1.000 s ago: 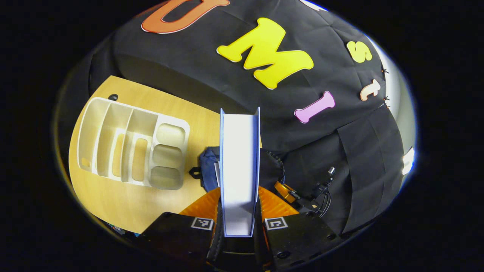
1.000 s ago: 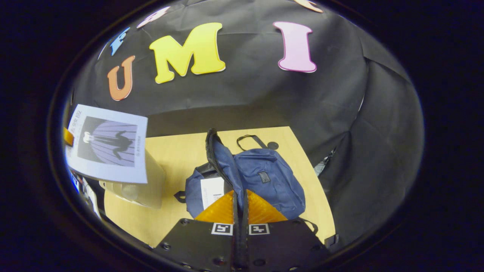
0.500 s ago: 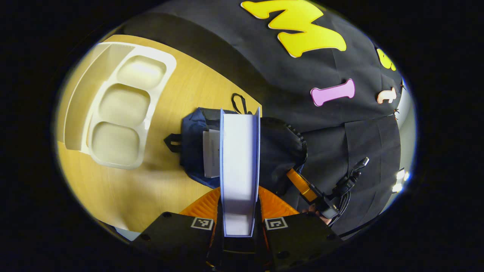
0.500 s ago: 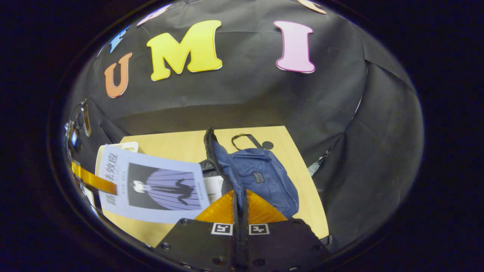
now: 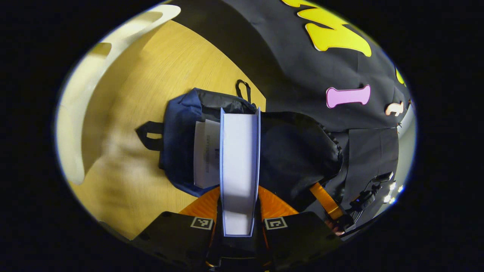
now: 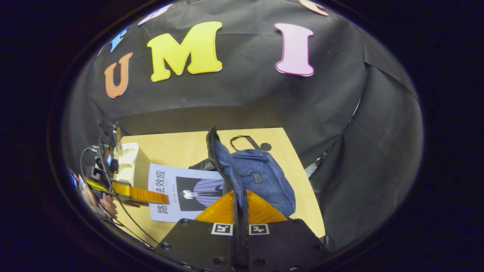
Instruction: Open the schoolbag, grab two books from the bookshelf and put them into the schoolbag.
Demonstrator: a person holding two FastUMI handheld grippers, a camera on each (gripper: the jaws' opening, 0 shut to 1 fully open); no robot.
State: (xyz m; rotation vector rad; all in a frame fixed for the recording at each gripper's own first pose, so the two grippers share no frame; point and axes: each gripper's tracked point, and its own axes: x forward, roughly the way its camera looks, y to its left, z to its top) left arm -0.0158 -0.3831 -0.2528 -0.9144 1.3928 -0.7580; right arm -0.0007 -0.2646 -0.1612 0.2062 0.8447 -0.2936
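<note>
Book (image 5: 239, 166), clamped edge-on in the left claw (image 5: 239, 211), points its long axis at the bag (image 5: 181, 143) mouth just ahead on the counter (image 5: 124, 189), which the right claw (image 6: 240, 211) pinches open.

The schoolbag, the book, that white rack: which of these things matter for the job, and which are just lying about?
Part of the job:
- blue schoolbag, its flap pinched up by the right gripper
- book clamped in the left gripper, at the bag's mouth
- another book already inside
- white bookshelf

Just lying about:
- wooden table
- cables at the edge
</note>
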